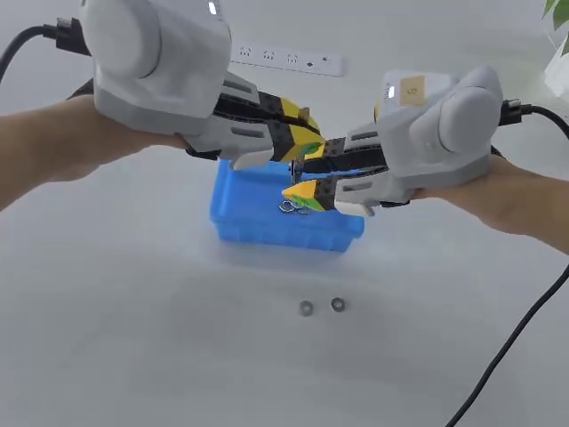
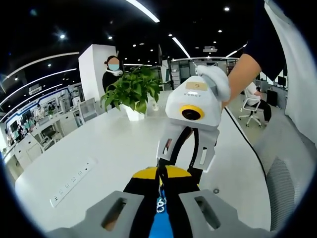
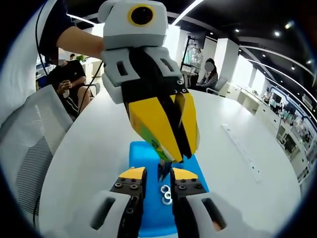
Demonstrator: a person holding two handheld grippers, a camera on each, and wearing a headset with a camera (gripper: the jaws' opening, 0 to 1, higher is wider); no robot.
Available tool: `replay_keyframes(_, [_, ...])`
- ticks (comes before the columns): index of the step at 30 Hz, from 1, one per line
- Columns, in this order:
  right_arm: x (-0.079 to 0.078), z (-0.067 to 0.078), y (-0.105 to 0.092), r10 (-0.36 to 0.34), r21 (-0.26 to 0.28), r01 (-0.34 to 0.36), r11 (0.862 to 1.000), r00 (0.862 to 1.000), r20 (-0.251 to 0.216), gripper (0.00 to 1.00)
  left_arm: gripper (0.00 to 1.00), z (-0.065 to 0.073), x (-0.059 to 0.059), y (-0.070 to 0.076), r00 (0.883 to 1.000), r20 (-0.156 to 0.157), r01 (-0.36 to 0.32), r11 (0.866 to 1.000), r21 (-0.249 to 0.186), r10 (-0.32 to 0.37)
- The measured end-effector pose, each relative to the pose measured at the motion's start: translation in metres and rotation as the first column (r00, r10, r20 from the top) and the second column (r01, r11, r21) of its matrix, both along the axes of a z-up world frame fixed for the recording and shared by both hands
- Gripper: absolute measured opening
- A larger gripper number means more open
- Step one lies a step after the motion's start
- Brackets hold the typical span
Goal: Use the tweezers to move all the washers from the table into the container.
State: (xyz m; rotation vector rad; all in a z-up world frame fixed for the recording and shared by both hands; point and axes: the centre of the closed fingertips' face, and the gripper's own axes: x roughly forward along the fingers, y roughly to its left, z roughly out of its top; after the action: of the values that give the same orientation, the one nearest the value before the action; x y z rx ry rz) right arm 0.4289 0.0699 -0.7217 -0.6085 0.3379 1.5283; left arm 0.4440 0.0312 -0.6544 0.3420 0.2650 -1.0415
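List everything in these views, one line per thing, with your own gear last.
White table: one, white, under everything.
Blue rectangular plastic container: one, blue, mid-table below the gripper tips.
Silver metal washers in the container: small cluster, count unclear.
Loose silver metal washers: two, on the table in front of the container.
White power strip: one, far side of the table.
Green potted plant: one, white pot, on the table.
Thin dark tweezers: one, tips over the container.
Left hand-held gripper: grey, yellow jaws, shut on the tweezers.
Right hand-held gripper: grey, jaws apart beside the tweezer tips.
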Motion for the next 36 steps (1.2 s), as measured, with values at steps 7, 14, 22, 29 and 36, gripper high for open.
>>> replay_keyframes(7, [0.009,0.009,-0.009,-0.045,0.032,0.045,0.998,0.999,-0.001,0.28,0.07,0.005,-0.004,0.002,1.0,-0.001,0.003,1.0,0.002,-0.003])
replay_keyframes(14, [-0.003,0.017,-0.03,-0.068,0.08,0.075,0.994,0.994,-0.088,0.37,0.07,0.009,-0.014,0.003,1.0,0.007,0.012,1.0,0.021,-0.012])
replay_keyframes(22, [-0.033,0.019,-0.061,-0.096,0.077,0.106,0.991,0.988,-0.124,0.53,0.07,0.015,-0.03,0.002,1.0,0.015,0.017,1.0,0.01,-0.017])
replay_keyframes(29, [-0.056,0.02,-0.081,-0.116,0.095,0.133,0.987,0.98,-0.164,0.57,0.07,0.012,-0.046,-0.006,0.999,0.014,0.032,0.999,0.021,-0.032])
replay_keyframes(36, [-0.078,0.013,-0.099,-0.127,0.082,0.144,0.986,0.974,-0.189,0.6,0.07,0.012,-0.066,-0.017,0.999,0.007,0.044,0.999,0.008,-0.044])
